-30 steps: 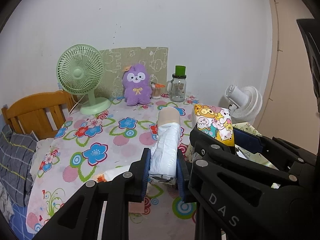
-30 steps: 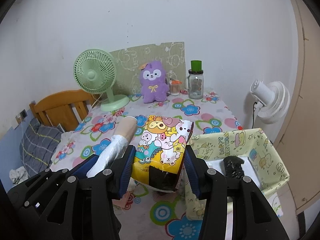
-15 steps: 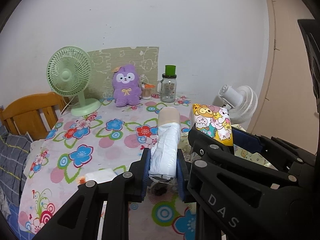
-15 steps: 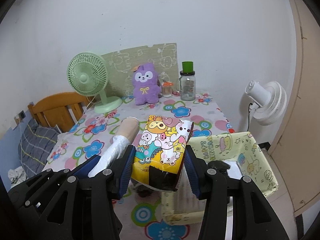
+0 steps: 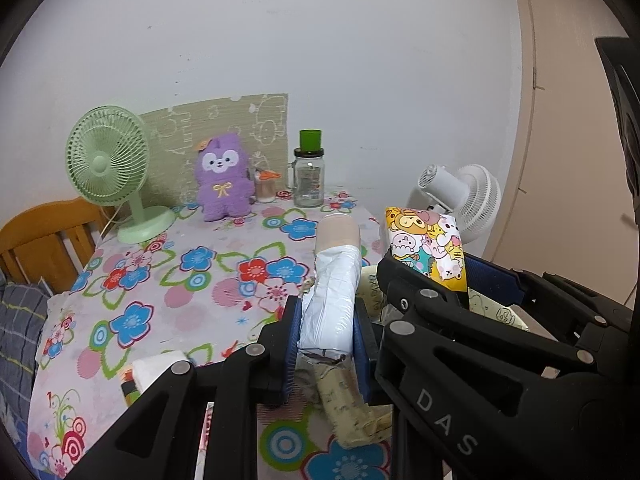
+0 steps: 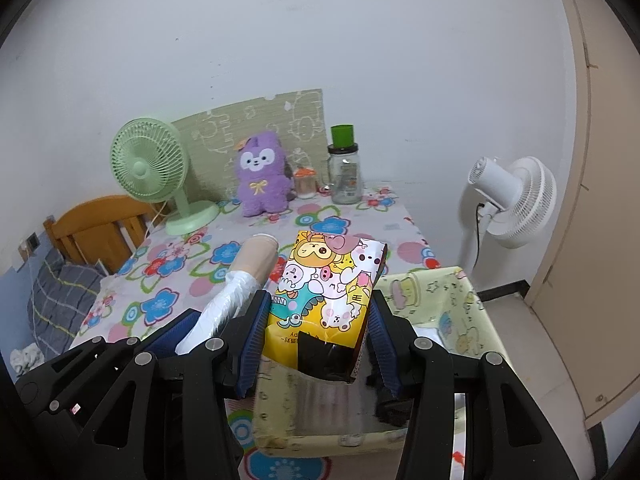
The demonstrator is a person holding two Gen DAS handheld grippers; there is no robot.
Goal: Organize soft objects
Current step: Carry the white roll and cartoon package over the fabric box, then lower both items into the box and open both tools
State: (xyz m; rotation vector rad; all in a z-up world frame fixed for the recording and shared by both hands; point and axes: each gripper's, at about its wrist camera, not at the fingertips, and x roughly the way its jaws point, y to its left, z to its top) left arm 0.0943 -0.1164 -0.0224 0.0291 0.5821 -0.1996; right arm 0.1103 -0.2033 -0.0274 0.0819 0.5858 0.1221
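Note:
My left gripper (image 5: 326, 340) is shut on a long soft roll (image 5: 332, 292), white plastic wrap below and a beige end on top; the same roll (image 6: 240, 288) shows at the left of the right wrist view. My right gripper (image 6: 318, 336) is shut on a bright cartoon-print pack (image 6: 328, 292), which also shows as the pack (image 5: 426, 246) in the left wrist view. Both are held above the flowered table (image 5: 180, 280), at the edge of a pale yellow-green fabric bin (image 6: 452, 300) with a dark item (image 6: 394, 412) inside. A purple plush toy (image 5: 224, 178) sits at the table's back.
A green desk fan (image 5: 110, 168), a patterned board (image 5: 224, 128), a small cup (image 5: 266, 188) and a jar with a green lid (image 5: 309, 176) line the wall. A white standing fan (image 6: 516, 200) is right of the table, a wooden chair (image 6: 96, 224) left. A white packet (image 5: 158, 368) lies near my left gripper.
Both grippers have slid to the right together with their loads. The fabric bin now lies right under and ahead of them, and the table's back objects sit further left in view.

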